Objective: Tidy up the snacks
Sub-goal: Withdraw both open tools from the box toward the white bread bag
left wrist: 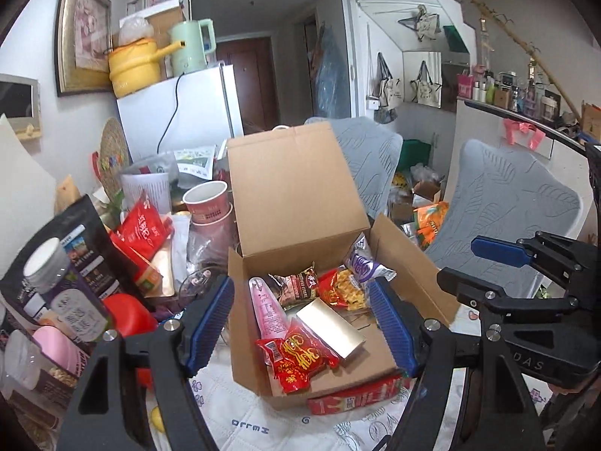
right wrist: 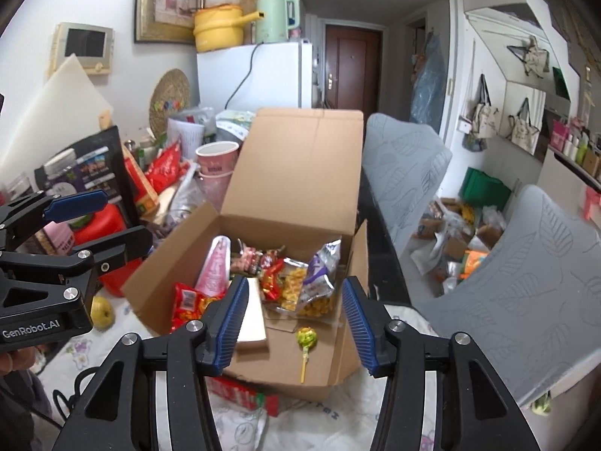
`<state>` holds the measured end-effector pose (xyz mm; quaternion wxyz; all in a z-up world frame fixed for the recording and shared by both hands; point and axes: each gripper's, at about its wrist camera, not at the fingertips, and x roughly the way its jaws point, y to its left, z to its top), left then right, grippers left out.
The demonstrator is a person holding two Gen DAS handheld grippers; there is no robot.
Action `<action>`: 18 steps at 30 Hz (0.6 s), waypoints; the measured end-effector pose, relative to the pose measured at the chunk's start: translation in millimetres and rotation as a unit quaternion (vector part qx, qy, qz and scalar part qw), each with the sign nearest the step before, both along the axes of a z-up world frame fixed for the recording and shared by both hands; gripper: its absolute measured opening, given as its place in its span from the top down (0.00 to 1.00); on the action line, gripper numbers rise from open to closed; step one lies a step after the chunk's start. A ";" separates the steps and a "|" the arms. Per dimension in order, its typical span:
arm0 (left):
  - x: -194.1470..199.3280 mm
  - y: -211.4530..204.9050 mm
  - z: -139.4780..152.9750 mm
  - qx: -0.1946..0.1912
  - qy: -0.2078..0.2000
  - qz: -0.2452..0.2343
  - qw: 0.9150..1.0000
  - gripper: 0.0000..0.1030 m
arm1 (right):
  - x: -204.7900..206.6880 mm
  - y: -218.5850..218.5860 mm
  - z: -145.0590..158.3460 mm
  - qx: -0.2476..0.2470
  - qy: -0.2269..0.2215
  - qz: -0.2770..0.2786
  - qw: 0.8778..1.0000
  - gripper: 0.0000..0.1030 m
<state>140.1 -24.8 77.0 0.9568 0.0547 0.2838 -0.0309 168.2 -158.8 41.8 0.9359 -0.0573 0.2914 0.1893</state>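
While both the left gripper and right gripper hover spread and empty, the cardboard box holds several snacks; a red packet remains outside, at its near edge.

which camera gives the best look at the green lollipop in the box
The right wrist view. The green lollipop lies in plain sight on the bare floor of the cardboard box, with its yellow stick pointing toward the camera. In the left wrist view I cannot find it; the left gripper's fingers cover that part of the box.
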 end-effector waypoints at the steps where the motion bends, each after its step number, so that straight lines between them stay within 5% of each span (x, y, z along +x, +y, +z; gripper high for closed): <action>1: -5.2 -0.2 2.4 0.000 -0.002 -0.002 1.000 0.28 | -5.0 -0.3 2.4 0.001 -0.003 0.001 1.000 0.50; 11: -49.5 5.9 10.7 -0.005 -0.018 0.002 1.000 0.20 | -57.8 -5.8 17.4 0.013 -0.032 0.008 0.999 0.22; 18: -77.9 7.4 7.0 -0.007 -0.015 -0.001 1.000 0.20 | -85.2 -4.8 11.6 0.014 -0.028 0.006 0.999 0.15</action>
